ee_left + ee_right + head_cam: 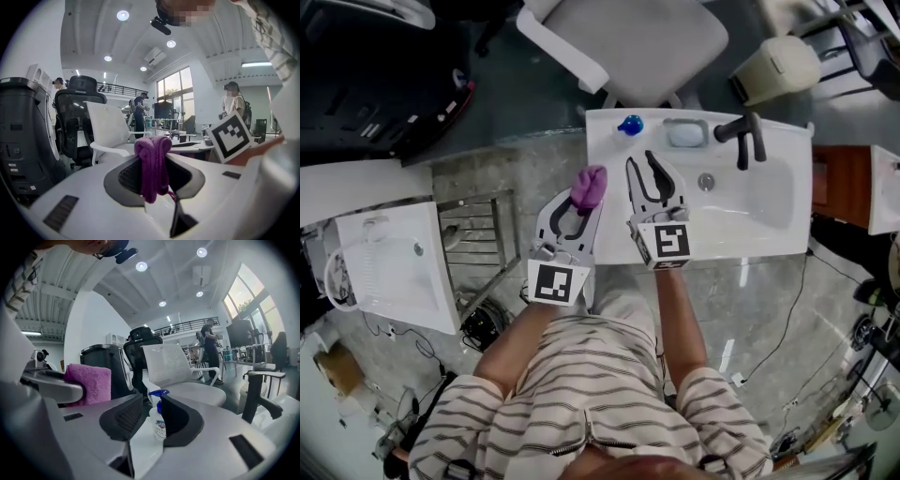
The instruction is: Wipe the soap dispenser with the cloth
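The soap dispenser (pixel 630 124), a clear bottle with a blue pump top, stands at the back left corner of the white sink counter (pixel 609 150). My left gripper (pixel 584 195) is shut on a purple cloth (pixel 589 186), bunched between its jaws just left of the counter's front. In the left gripper view the cloth (pixel 151 150) hangs over the closed jaws. My right gripper (pixel 638 158) hovers over the counter with its jaws open and nothing between them. In the right gripper view the dispenser (pixel 158 423) shows ahead through the gap, some way beyond the tips, and the cloth (pixel 89 383) is at the left.
A black faucet (pixel 745 136) and a soap dish (pixel 685 134) sit behind the sink basin (pixel 759 202). A white office chair (pixel 628 37) stands beyond the counter. A second sink (pixel 394 272) and a metal rack (pixel 478 234) are on the left.
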